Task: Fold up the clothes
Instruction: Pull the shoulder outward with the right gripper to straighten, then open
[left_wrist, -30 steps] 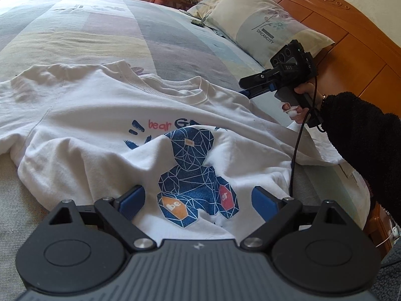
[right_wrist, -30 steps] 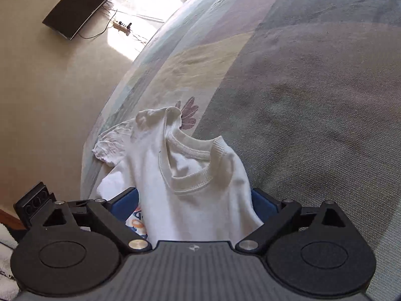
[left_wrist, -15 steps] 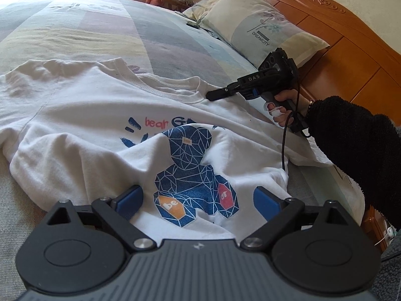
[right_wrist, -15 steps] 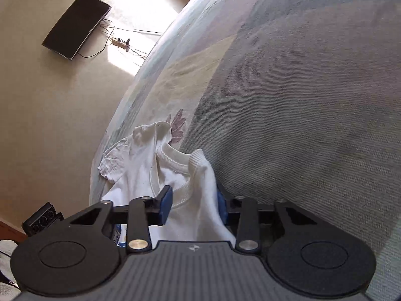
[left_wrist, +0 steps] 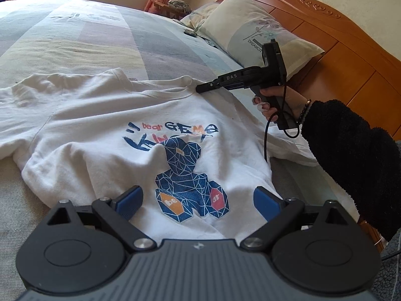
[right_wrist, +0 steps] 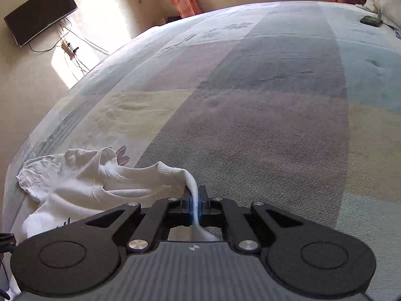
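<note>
A white T-shirt (left_wrist: 105, 130) with a blue bear print lies face up on the bed, its hem toward me. My left gripper (left_wrist: 198, 200) hovers open over the lower part of the print, nothing between its blue pads. In the left wrist view my right gripper (left_wrist: 199, 89) reaches to the collar from the right, held by a hand in a black sleeve. The right wrist view shows that gripper (right_wrist: 195, 200) shut on a pinch of the T-shirt (right_wrist: 82, 188) at the collar's edge, the cloth pulled up taut into the jaws.
A striped bedspread (right_wrist: 250, 100) stretches far beyond the shirt. A pillow (left_wrist: 253, 32) leans on the wooden headboard (left_wrist: 351, 57) at the right. A small dark object (right_wrist: 370, 20) lies near the pillows. A black screen (right_wrist: 40, 12) hangs on the wall past the bed.
My right gripper closed on the shirt beside the collar, tilted up and drew the cloth taut, which smoothed the shirt's chest. The left gripper stayed open in place.
</note>
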Motion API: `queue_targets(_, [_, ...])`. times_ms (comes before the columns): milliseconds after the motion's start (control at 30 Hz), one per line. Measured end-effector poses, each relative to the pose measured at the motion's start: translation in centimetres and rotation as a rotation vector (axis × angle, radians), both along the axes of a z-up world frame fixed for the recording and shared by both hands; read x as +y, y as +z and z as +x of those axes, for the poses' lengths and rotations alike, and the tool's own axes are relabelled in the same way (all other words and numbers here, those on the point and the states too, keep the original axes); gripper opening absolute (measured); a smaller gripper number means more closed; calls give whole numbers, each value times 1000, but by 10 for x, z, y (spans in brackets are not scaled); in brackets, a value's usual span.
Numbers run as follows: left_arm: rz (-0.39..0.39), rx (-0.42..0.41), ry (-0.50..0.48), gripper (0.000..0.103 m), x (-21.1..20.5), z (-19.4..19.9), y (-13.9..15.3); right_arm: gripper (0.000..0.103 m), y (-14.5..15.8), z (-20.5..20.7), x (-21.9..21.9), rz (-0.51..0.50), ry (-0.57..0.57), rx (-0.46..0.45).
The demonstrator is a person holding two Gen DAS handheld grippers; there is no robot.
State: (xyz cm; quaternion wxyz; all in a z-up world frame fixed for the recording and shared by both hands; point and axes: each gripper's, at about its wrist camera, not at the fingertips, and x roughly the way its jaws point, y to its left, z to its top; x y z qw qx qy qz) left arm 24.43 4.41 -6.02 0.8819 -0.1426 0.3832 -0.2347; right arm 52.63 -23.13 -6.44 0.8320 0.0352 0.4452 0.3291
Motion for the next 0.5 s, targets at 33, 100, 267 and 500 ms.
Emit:
queue_targets(33, [2,-7,2,95,2,-2,3,14,0,-3,2,-30,-6,-6])
queue_targets(100, [3,-20,9,95,6,-6,7,19,5,-12,2,-41,-36,-29])
queue_targets(267, [7,-43,43,95,16,-12,15,22,47,-36,10,-14,-2,-122])
queue_targets(500, [-1,-56,89,95,39,-14,17,49,52,-26,106,1,206,-126])
